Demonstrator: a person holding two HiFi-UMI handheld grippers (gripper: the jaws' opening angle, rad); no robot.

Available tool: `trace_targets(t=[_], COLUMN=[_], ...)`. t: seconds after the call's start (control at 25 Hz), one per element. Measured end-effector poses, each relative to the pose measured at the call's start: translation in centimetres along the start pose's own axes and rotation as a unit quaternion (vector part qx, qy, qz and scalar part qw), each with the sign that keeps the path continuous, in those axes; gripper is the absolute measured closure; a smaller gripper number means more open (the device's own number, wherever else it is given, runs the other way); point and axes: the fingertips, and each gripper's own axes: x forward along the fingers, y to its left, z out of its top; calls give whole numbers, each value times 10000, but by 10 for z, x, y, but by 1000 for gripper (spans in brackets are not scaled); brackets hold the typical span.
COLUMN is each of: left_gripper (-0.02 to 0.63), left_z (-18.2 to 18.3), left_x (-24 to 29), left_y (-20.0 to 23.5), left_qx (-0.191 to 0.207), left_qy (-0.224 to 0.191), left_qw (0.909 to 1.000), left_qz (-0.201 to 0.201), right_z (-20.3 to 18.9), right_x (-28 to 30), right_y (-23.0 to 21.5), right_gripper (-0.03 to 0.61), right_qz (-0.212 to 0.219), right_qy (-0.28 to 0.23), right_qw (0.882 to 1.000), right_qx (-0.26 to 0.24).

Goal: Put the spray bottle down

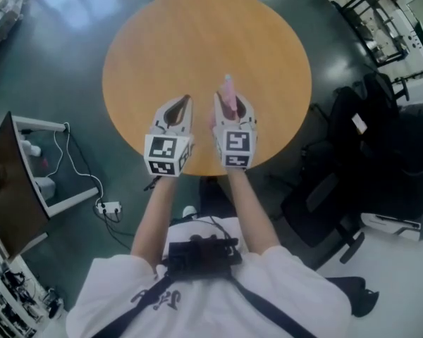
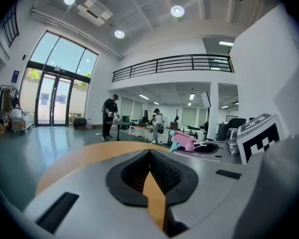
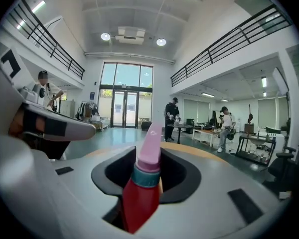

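Over the near side of the round worktop [image 1: 197, 34], the right gripper [image 1: 234, 104] has its jaws clamped on the red spray bottle [image 3: 139, 198], pink top pointing away. The left gripper [image 2: 149, 152] has its jaws together, with nothing inside. Bring the bottle down slowly, stand it flat, then let go.

Ahead of both tools we have the table [image 1: 197, 41] open, bare wood out to its far rim. The left tool [image 1: 183, 104] and right tool [image 1: 234, 105] sit side by side over its near part with only a narrow gap between them (the spray bottle [image 1: 228, 91] pokes forward from the right one). Black chairs [image 1: 338, 189] crowd the table's right side. A white rack [image 1: 56, 182] stands on the floor to the left, apart from the table.
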Motion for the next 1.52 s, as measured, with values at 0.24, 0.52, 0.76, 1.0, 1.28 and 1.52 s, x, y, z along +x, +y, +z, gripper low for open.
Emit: trace_targets(t=[0.24,0.52,0.76,1.0,1.28,1.52], left_gripper=[600,600,600,600,600,600], left_z=[-23,-47,-62,-64,-74,-59], left_x=[43,76,94,92,69,35], left_y=[16,21,21,8,14,7], left_qx=[-119,-278,-327,-307,-698,-731], left_qy=[285,494,602,641,512,274], left_qw=[9995,9984,9975,9972,9960,9968], left_qz=[-29,91,170,224,211,186], right_z=[-27,-45,-64,-80,-88,-82], right_x=[64,110,122,104,104,65], right_y=[-17,-36,-50,-52,-34,-40], right_gripper=[426,426,426,425,350,350], right_qz=[114,218,262,307,593,196], right_qy=[166,1,-213,-557,-205,-164], right_qw=[9997,9987,9979,9960,9971,9994], right_qx=[-163,-452,-556,-629,-433,-218])
